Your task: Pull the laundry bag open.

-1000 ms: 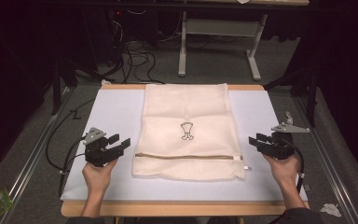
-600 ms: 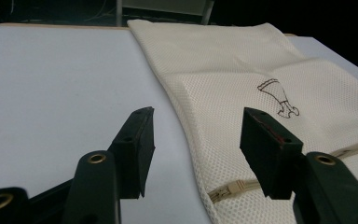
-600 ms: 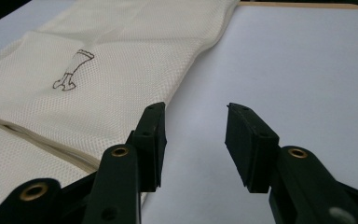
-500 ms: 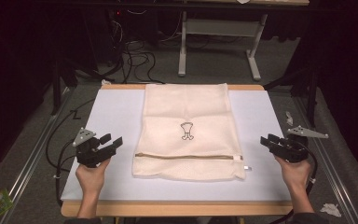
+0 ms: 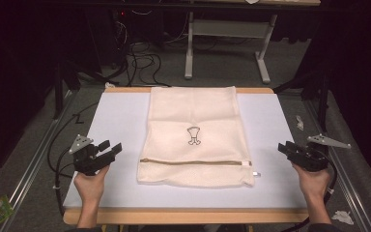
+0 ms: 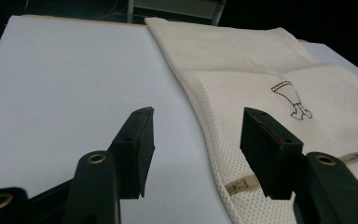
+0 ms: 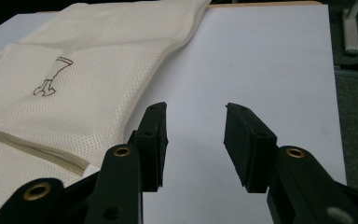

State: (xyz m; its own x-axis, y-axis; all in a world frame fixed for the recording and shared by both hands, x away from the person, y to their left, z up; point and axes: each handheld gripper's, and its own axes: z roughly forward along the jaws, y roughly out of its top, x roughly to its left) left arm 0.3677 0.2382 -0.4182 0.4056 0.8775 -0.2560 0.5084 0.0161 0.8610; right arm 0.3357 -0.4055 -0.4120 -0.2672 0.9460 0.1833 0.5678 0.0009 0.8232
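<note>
Mesh bag (image 5: 195, 135) lies flat, small print unclear; left tool (image 5: 110, 149) and right tool (image 5: 284, 146) gape, empty.

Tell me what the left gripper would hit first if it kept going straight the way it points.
Probably the mesh bag: the left gripper, open and empty, points across the bare white table cover toward the bag's near side edge. Depth is hard to judge.
</note>
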